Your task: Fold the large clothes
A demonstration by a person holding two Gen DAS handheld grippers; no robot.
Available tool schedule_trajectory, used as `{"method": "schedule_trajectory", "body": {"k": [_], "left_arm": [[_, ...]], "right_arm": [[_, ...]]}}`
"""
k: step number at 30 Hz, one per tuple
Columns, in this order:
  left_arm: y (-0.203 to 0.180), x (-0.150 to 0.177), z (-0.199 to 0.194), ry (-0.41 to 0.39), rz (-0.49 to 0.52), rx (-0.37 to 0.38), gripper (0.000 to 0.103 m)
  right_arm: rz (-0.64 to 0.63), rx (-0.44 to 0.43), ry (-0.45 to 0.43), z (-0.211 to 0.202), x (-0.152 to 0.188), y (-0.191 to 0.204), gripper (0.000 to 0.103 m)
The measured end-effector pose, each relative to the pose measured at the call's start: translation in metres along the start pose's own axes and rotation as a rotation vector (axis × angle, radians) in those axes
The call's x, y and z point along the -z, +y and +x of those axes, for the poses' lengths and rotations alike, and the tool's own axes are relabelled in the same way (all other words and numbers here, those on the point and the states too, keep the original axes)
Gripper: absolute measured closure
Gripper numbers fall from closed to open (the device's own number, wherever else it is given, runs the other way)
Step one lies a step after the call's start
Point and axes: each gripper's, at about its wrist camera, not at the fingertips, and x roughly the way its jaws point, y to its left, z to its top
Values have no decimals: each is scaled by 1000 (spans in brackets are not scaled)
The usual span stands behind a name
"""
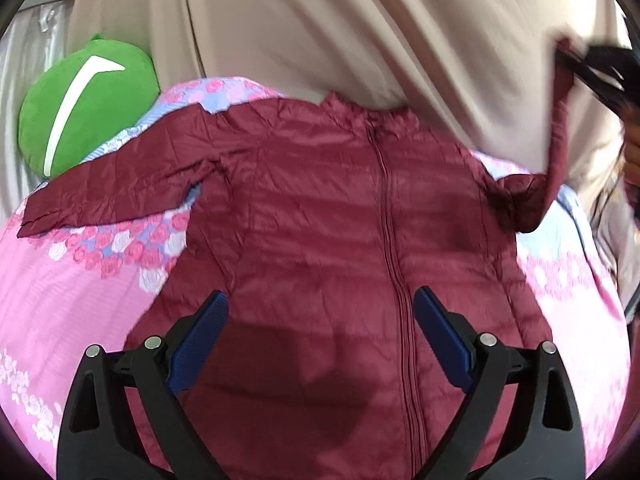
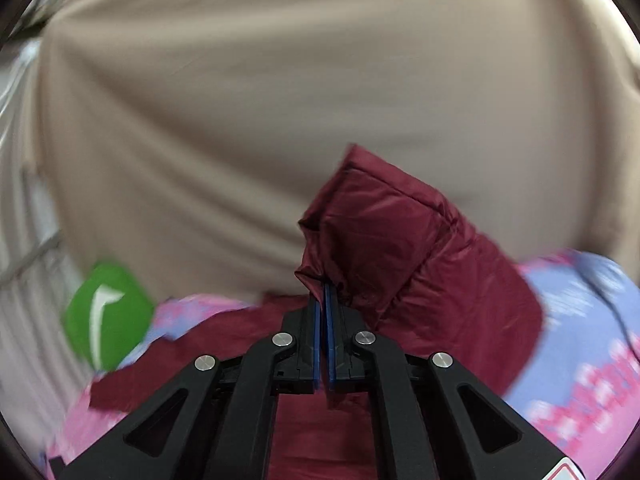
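A maroon puffer jacket [image 1: 320,216] lies front up on a pink floral bedspread [image 1: 60,280], zipper closed, its left sleeve [image 1: 116,188] spread out flat. My left gripper [image 1: 320,308] is open and empty, hovering above the jacket's lower front. My right gripper [image 2: 323,288] is shut on the jacket's right sleeve [image 2: 384,232] near the cuff and holds it lifted off the bed. It also shows blurred at the right edge of the left wrist view [image 1: 592,68], with the sleeve [image 1: 560,140] hanging from it.
A green plush cushion [image 1: 88,100] with a white mark lies at the bed's far left, also in the right wrist view [image 2: 106,316]. A beige curtain [image 1: 360,32] hangs behind the bed. Silvery fabric [image 1: 24,60] is at the far left.
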Motion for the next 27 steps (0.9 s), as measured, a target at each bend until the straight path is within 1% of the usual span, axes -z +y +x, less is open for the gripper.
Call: {"method": "schedule_trajectory", "body": {"k": [1,2,3,4,5,6,8,9,11,12,14,16,17,19,20,22,23,24,25,26,27], "left_arm": [[2,-2,0,-6,-5,0,12],[7,-5,2,-10,-14,-3,12],[11,-7,4,-8,-24,-9,12],[16,-8,7,-4,-32,-13,12],[23,-10,13,9,-45,-17,12],[28,-11,18,21,-52,-18,12],[39,-12,31,57,-65,-16,12],[46,-12,40,82,-71,-12,11],[57,-11,55,127,-84,8,11],[62,-11,64,153,-94,14,11],[70,-11,81,191,-124,42,11],[76,-13,97,223,-159,75,11],[77,-15,105,241,-180,104,11],[76,-18,120,266,-211,142,11],[73,-20,127,277,-224,154,11],[65,-26,138,276,-227,181,11],[60,-30,142,281,-219,199,12],[55,-33,147,289,-213,213,19],[49,-36,151,297,-204,229,41],[41,-41,157,311,-182,257,53],[33,-45,161,321,-158,272,81]], "right_arm": [[-48,-46,23,18,5,30,100],[-108,-110,69,44,18,67,100],[-142,-151,112,64,30,90,100],[-168,-192,163,82,47,113,99],[-200,-232,234,109,71,137,94],[-233,-255,293,128,90,153,92],[-284,-258,341,143,122,172,82],[-300,-265,341,142,132,175,79],[-308,-296,305,123,135,171,61],[-307,-296,279,112,131,162,58],[-301,-261,214,90,125,135,44],[-277,-190,177,72,122,102,42],[-254,-110,159,61,119,68,42],[-209,-15,160,53,120,24,42],[-154,38,175,48,122,-8,41],[-57,85,203,41,128,-55,41],[8,117,220,35,135,-86,41],[34,134,227,31,141,-98,41],[72,160,238,27,147,-118,41],[88,168,242,26,150,-127,41],[117,173,250,25,155,-140,41]]}}
